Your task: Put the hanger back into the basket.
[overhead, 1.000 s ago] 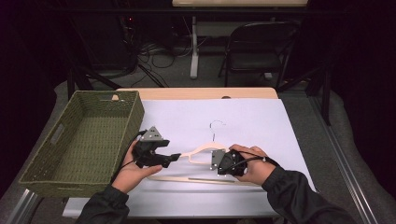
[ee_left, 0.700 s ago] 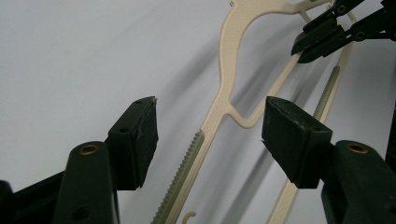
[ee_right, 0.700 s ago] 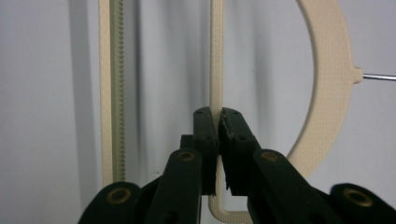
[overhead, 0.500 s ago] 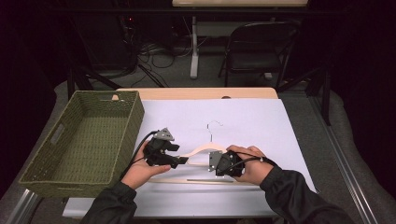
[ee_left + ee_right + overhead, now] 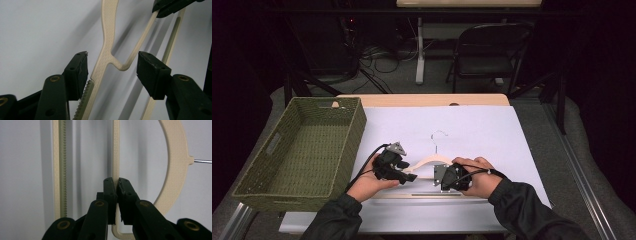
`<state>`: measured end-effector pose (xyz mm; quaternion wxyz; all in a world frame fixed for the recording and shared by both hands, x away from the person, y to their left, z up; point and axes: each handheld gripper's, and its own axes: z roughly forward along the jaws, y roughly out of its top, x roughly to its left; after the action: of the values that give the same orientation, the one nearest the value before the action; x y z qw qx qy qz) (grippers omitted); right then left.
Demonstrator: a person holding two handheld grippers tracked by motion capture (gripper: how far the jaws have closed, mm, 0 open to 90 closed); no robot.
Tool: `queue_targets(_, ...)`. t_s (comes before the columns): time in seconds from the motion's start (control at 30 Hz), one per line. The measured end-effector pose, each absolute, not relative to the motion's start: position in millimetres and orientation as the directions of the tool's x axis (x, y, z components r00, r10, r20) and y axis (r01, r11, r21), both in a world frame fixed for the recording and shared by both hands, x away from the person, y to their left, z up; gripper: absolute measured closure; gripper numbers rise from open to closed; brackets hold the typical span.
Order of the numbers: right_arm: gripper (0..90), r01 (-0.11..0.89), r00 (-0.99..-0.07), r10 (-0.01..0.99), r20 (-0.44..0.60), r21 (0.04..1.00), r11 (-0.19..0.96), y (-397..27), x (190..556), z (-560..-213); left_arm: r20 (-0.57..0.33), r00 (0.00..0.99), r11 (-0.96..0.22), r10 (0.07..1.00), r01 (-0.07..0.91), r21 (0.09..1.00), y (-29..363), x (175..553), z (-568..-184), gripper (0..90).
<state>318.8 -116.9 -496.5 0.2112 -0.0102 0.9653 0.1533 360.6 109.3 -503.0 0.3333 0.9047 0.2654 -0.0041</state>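
At the near edge of the white table (image 5: 492, 125), the person's right gripper (image 5: 445, 178) has its jaws clamped tight on a thin inner bar of the cream hanger (image 5: 427, 161), as the right gripper view shows (image 5: 115, 157). The left gripper (image 5: 408, 176) has just been closing, its jaws spread on either side of the hanger's arm (image 5: 107, 50) without pressing it. The hanger lies flat near the table's front, hook pointing away. Farther left sits a green woven basket (image 5: 277, 190).
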Motion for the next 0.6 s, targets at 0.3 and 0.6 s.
queue_targets(0.3, 85.1, -0.095, -0.911, 0.029, -0.412, 0.277, 0.956, -116, 318, -499, -0.185, 0.864, -0.668, 0.468, 0.483, 0.565, 104, 362, -510, 46.1)
queue_targets(0.6, 85.1, -0.104, -0.91, 0.02, -0.414, 0.275, 0.956, -115, 317, -499, -0.196, 0.865, -0.684, 0.462, 0.489, 0.541, 103, 362, -514, 39.4)
